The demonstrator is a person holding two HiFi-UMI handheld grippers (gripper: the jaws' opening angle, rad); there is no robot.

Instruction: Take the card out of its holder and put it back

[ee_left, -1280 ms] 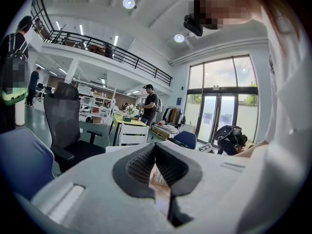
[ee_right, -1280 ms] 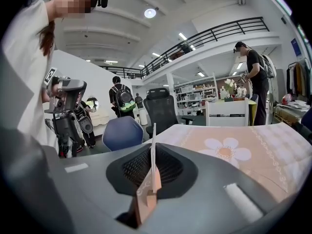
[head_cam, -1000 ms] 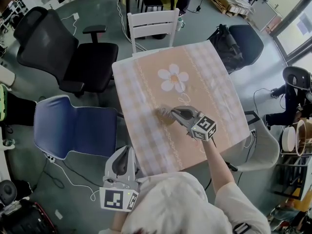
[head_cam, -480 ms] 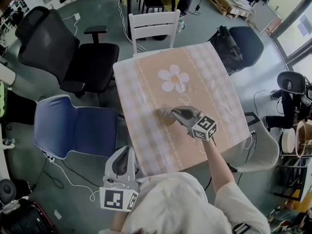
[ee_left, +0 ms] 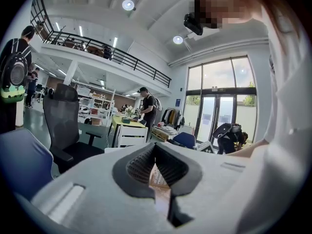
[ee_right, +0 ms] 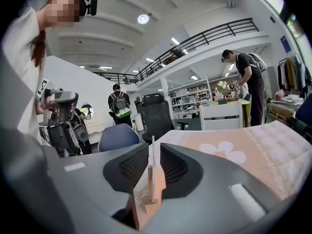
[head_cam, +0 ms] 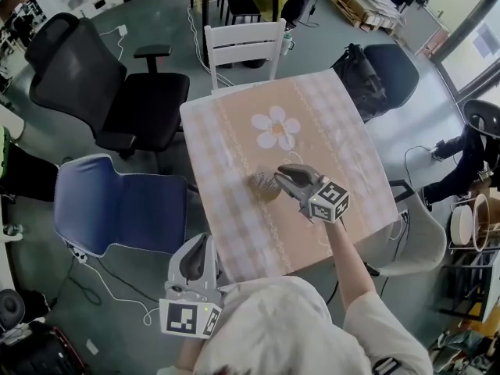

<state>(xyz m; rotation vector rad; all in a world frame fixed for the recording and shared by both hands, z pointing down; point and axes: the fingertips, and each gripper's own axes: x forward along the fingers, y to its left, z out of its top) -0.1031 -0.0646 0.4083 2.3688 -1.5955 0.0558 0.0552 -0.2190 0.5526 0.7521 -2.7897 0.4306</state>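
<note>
Now your right gripper has its jaws spread, and they have just been opening. The card stands edge-on between them, upright in its holder. There is a sliver of air on each side, so neither pad presses on it. The holder sits near the middle of the table, on your side of the flower print on the cloth. Your left gripper hangs off the table's near left corner, well apart from all this, with its tips pressed together on nothing.

By the look of it the card is back in its slot, and letting go and backing away is what remains. That is where I'd expect trouble:

- The gaps beside the card are slim. If you draw back at a slant or roll the wrist, a pad could catch the card's edge and drag it out or lean it over.
- The holder looks small and light, and nothing steadies it. A nudge from either jaw could slide it on the cloth or topple it.
- How deep the card sits in the slot can't be made out. If it is only perched, a light brush might spill it.

Widen the jaws a touch more and pull straight back along the card's plane
</note>
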